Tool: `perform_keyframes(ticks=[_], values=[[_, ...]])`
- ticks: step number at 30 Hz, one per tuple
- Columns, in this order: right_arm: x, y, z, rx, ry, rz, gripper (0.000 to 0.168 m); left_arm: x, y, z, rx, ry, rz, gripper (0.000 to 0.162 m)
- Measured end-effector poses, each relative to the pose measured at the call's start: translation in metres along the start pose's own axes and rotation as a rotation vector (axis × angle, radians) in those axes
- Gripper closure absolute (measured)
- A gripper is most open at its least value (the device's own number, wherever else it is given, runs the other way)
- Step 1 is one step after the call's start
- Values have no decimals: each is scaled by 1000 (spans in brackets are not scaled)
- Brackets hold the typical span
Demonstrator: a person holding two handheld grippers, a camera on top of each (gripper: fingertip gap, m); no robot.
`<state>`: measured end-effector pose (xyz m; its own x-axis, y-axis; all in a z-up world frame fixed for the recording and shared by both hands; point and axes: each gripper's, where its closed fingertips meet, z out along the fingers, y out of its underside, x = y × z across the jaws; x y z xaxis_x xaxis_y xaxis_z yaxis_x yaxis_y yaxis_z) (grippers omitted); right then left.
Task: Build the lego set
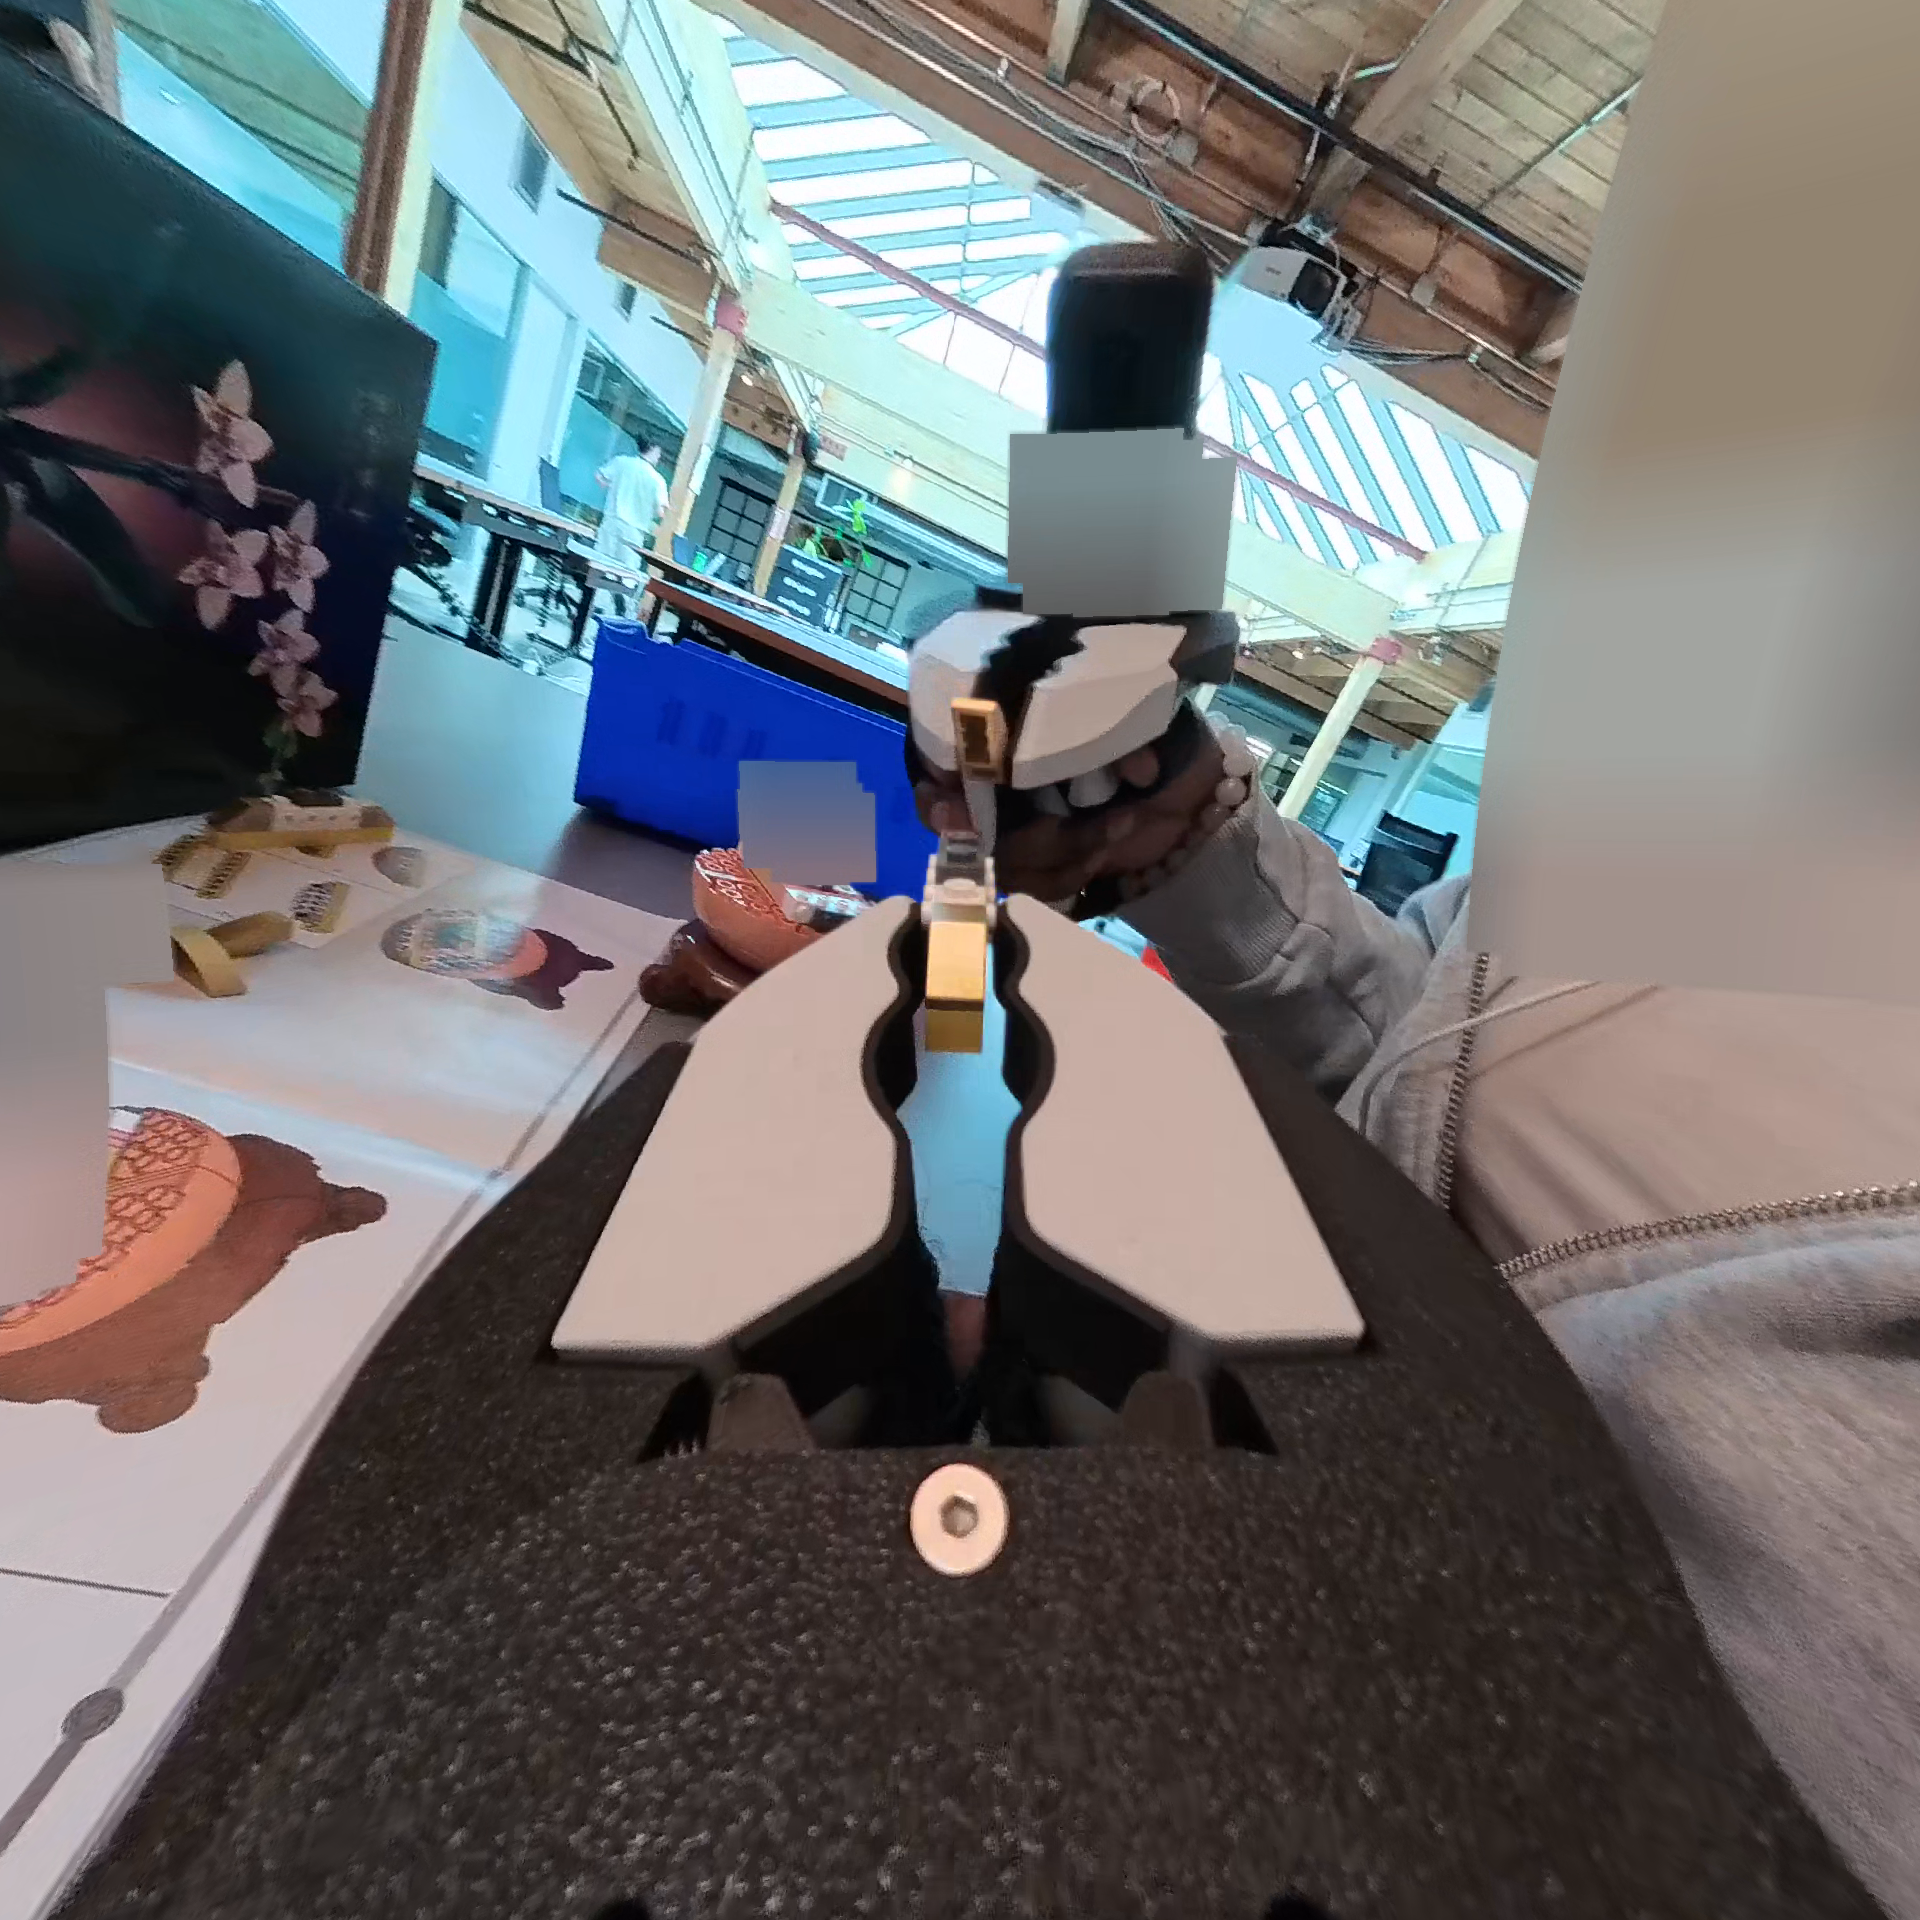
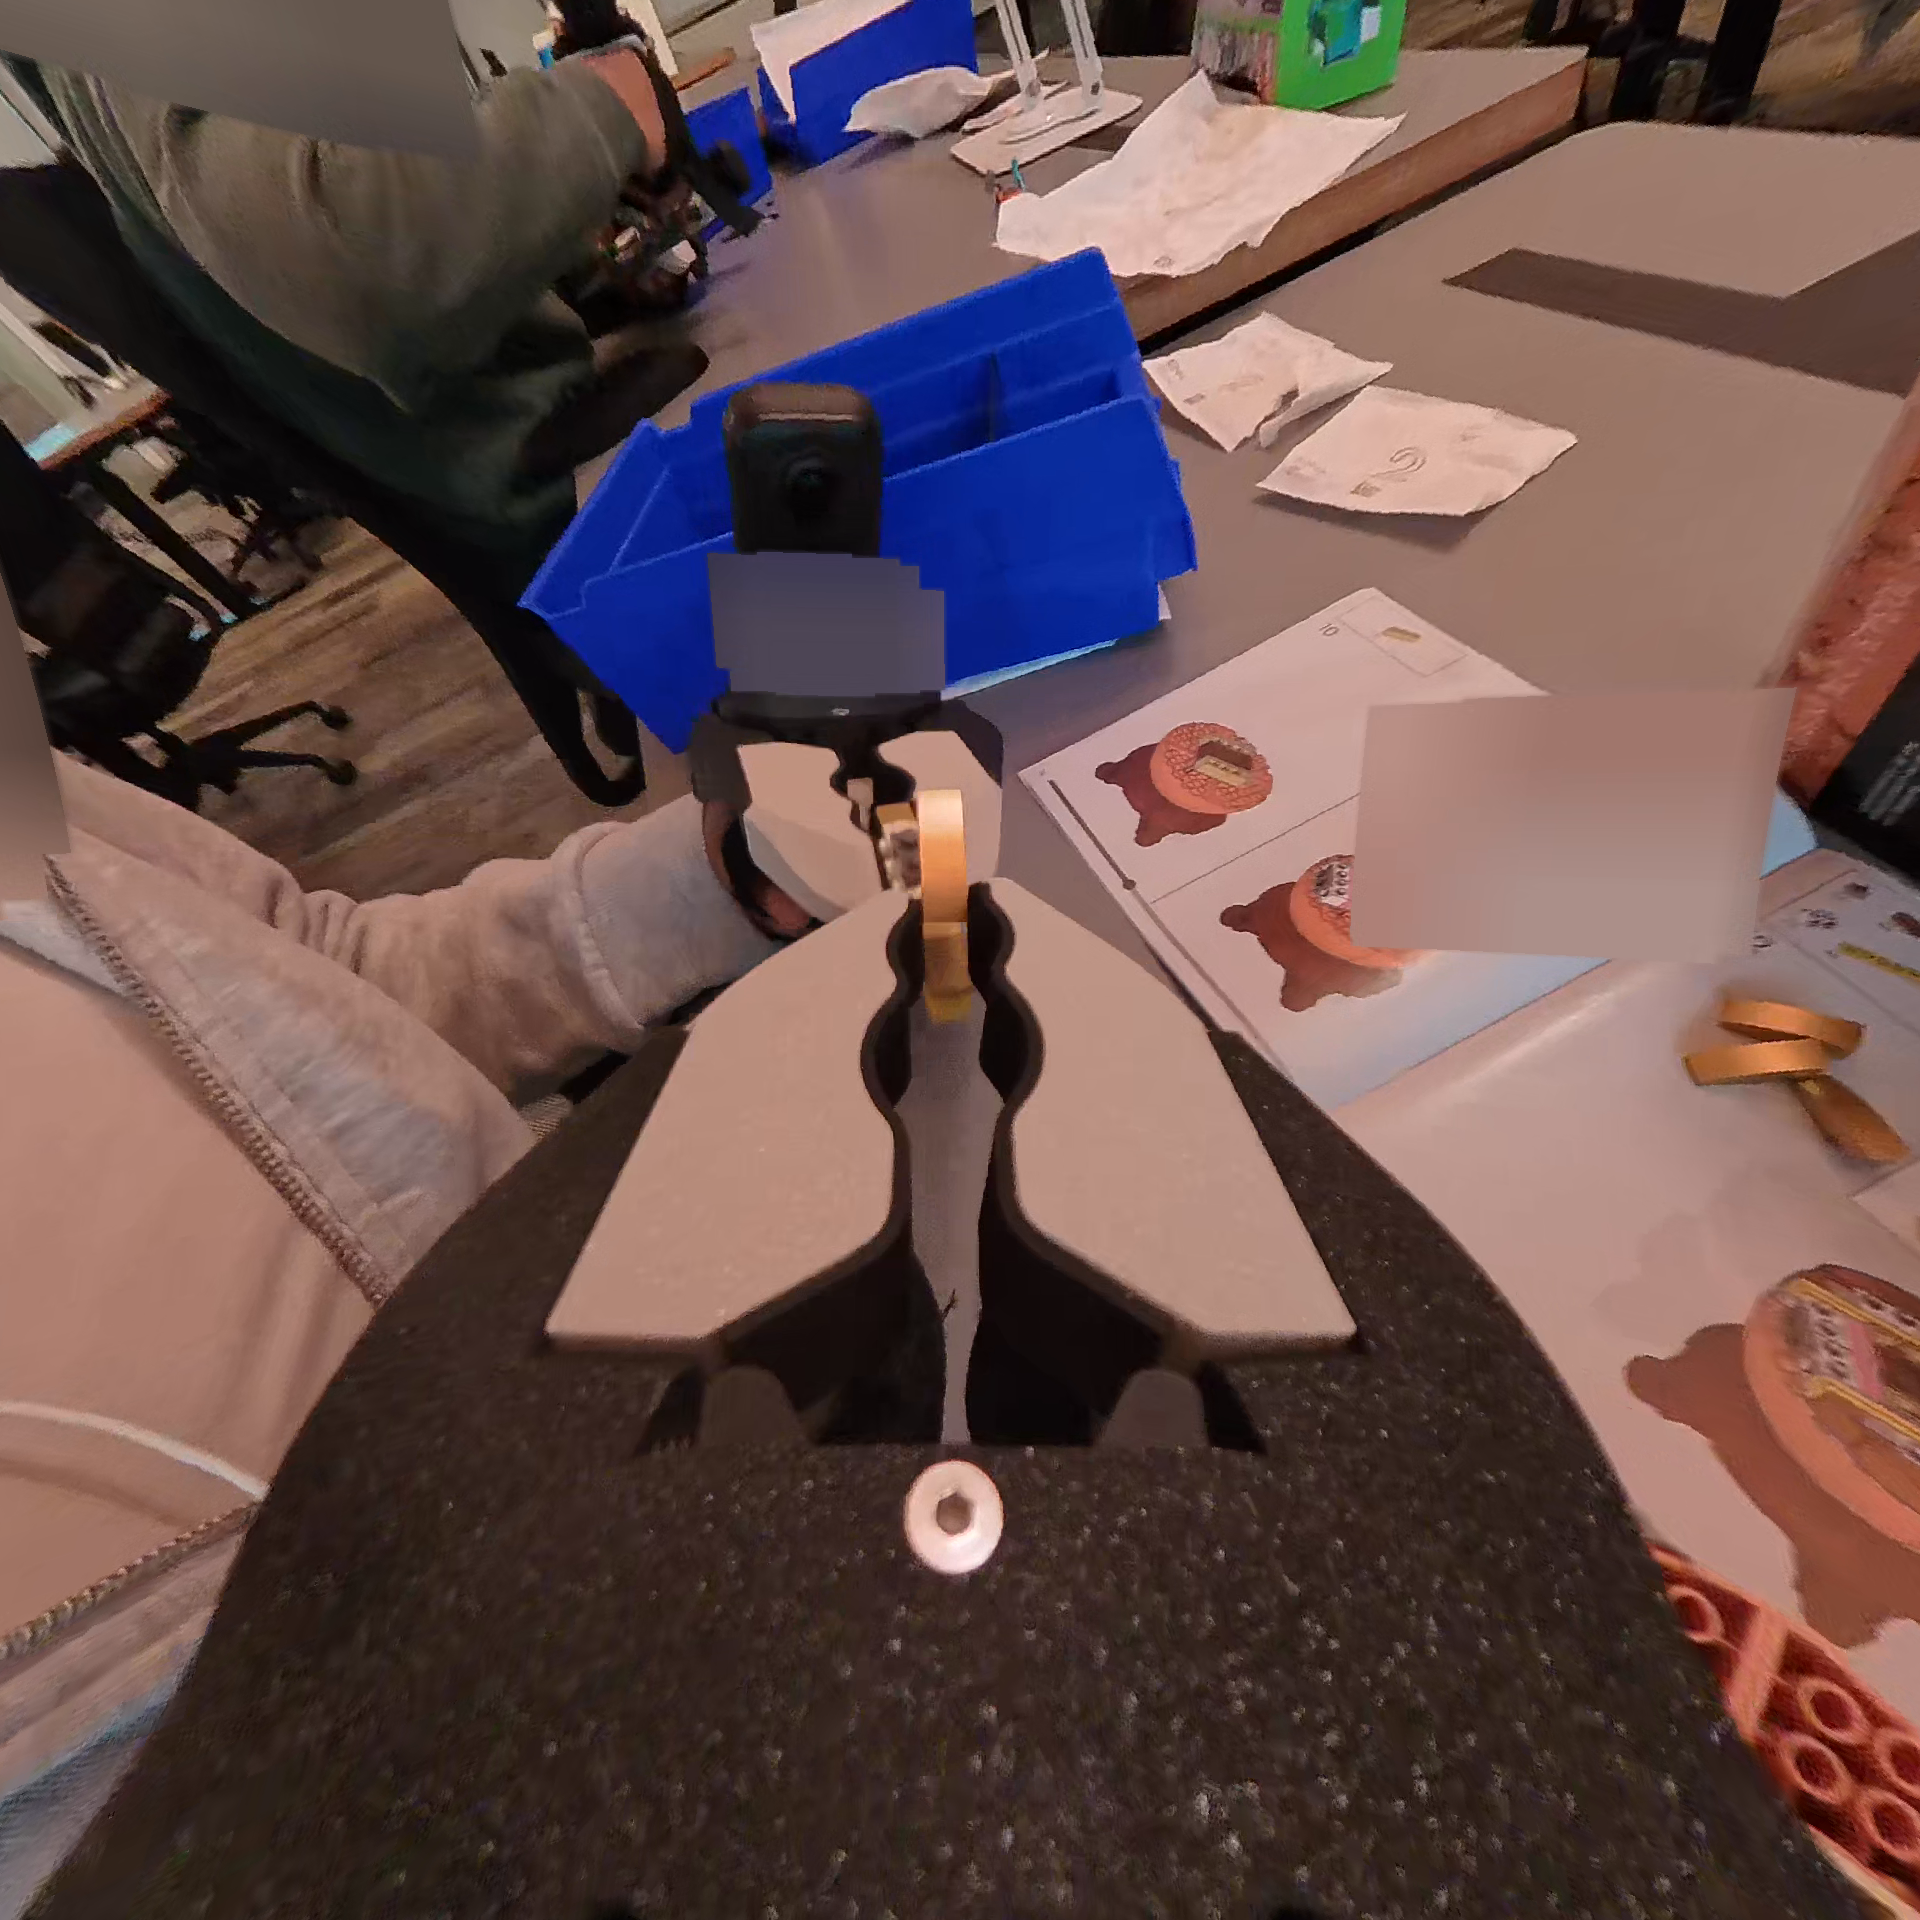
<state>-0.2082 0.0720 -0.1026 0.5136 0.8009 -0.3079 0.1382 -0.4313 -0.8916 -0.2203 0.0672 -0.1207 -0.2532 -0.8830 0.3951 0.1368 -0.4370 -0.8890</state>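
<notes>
My left gripper [image 1: 956,920] is shut on a small gold and white lego piece [image 1: 956,982] and holds it in the air. My right gripper [image 2: 940,909] is shut on a gold curved lego piece [image 2: 943,852]. The two grippers face each other tip to tip, and the two pieces meet between them. The right gripper [image 1: 982,753] shows opposite in the left wrist view. The left gripper [image 2: 868,805] shows opposite in the right wrist view, with its small piece [image 2: 894,847] against the gold curve.
An open instruction booklet [image 1: 312,1049] [image 2: 1226,831] lies on the grey table. Loose gold curved pieces [image 2: 1777,1049] [image 1: 223,951] lie on it. A pink pot on a brown base [image 1: 743,920] stands behind. A blue bin [image 2: 987,499] [image 1: 707,748] is farther back. A dark box with printed flowers [image 1: 156,520] stands at the left. The tips of both grippers are at nearly the same place.
</notes>
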Motion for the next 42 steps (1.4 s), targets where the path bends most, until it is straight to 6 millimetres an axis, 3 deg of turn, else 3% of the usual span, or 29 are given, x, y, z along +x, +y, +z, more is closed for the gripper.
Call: perform_keyframes(ticks=[3,7,9,12,15,21,27,29,31,32,34,36,39,42], values=[[0,1,6,-20,-43,55,161,6,5,2,-32,42,-27,151],[-2,2,3,-62,-64,-14,161,8,10,-2,-95,43,-9,151],[-8,15,1,-187,-101,-195,161,13,18,-14,-210,48,21,151],[11,49,3,-486,-116,-690,161,35,28,-36,-374,130,56,151],[17,80,21,-680,-339,-1108,161,55,34,-48,-431,227,91,151],[17,106,51,-793,-730,-1349,161,60,49,-52,-497,272,98,151],[29,117,66,-848,-809,-1512,158,56,47,-54,-465,266,77,151],[31,111,70,-840,-755,-1487,141,55,44,-55,-442,263,80,151],[41,95,70,-869,-588,-1409,126,52,41,-53,-426,242,90,151],[43,82,70,-840,-472,-1313,127,49,39,-52,-416,219,97,151],[44,50,68,-695,-164,-1013,138,41,34,-50,-385,168,104,151],[49,31,54,-546,177,-616,147,39,29,-51,-365,146,108,151],[34,47,35,-294,438,-115,146,29,25,-57,-363,72,138,151],[21,92,40,-271,589,-3,142,9,18,-61,-346,-48,162,151]])
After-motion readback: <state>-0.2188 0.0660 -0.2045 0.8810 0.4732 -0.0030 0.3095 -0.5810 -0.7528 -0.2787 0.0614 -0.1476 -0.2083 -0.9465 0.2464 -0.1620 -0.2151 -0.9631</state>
